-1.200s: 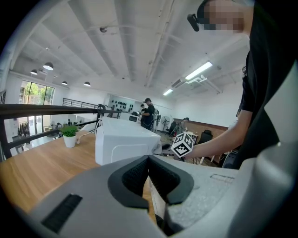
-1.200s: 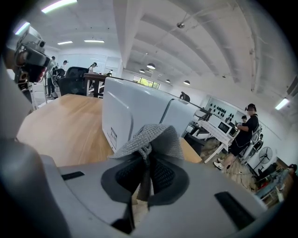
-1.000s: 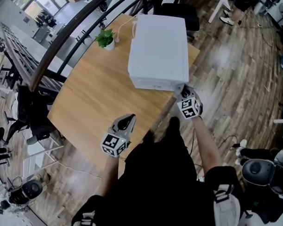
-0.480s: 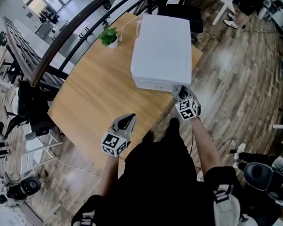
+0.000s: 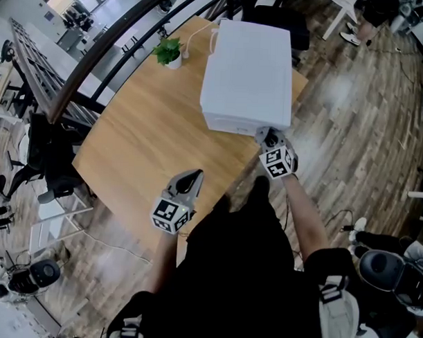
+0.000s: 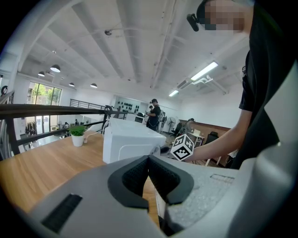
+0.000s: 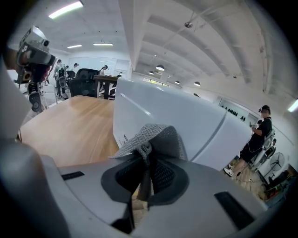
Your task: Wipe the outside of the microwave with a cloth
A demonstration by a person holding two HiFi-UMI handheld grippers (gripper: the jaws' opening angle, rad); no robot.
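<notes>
A white microwave [image 5: 248,68] stands on the far right part of the wooden table [image 5: 140,141]. My right gripper [image 5: 268,140] is at the microwave's near right corner, shut on a grey knitted cloth [image 7: 153,139] that lies against the white side wall [image 7: 177,121]. The cloth is barely visible from the head view. My left gripper [image 5: 189,179] hovers over the table's near edge, shut, with nothing between its jaws. In the left gripper view the microwave [image 6: 130,144] stands ahead and the right gripper's marker cube [image 6: 183,147] shows beside it.
A small potted plant [image 5: 168,52] and a white cable sit at the table's far end by the microwave. A dark railing [image 5: 98,53] runs along the left. Office chairs [image 5: 42,155] stand left of the table. Wooden floor lies to the right.
My right gripper with the cloth has slid a little away from me along the microwave's near right corner. The left gripper has stayed put.
</notes>
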